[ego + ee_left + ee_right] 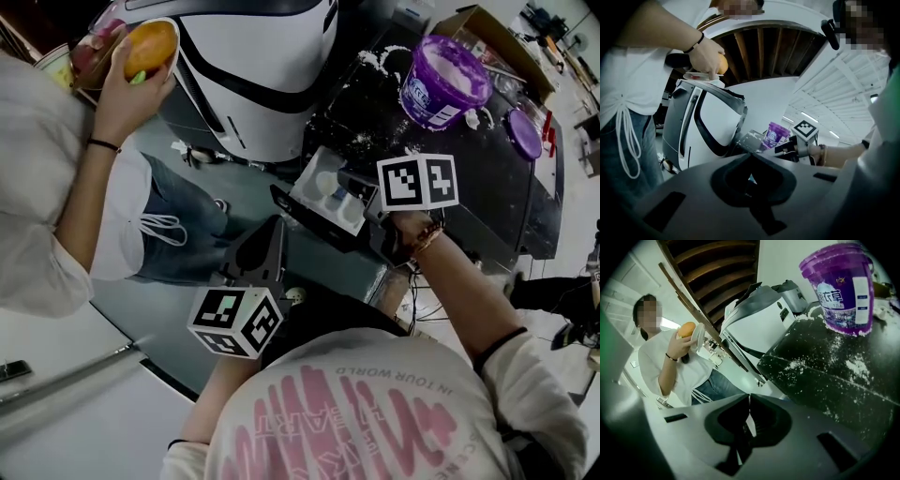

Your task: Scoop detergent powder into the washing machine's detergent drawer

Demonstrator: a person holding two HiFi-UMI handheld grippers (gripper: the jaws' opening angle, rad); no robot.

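The detergent drawer (323, 192) stands pulled out from the black-topped washing machine (487, 187), with white powder in its compartments. The open purple detergent tub (441, 80) stands on the machine's top among spilled powder; it also shows in the right gripper view (843, 287) and the left gripper view (776, 135). My right gripper (349, 186) is shut, its tips at the drawer's near edge; I see no scoop in it. My left gripper (274, 225) is shut and empty, held a little short of the drawer (751, 139). In their own views, both grippers' jaws (750, 157) (749, 397) meet at the tips.
The tub's purple lid (525, 131) lies on the top to the tub's right. A second white machine (253, 66) stands beyond the drawer. A person in a white top (56, 187) stands at the left holding an orange round thing (150, 47). A cardboard box (483, 28) sits behind the tub.
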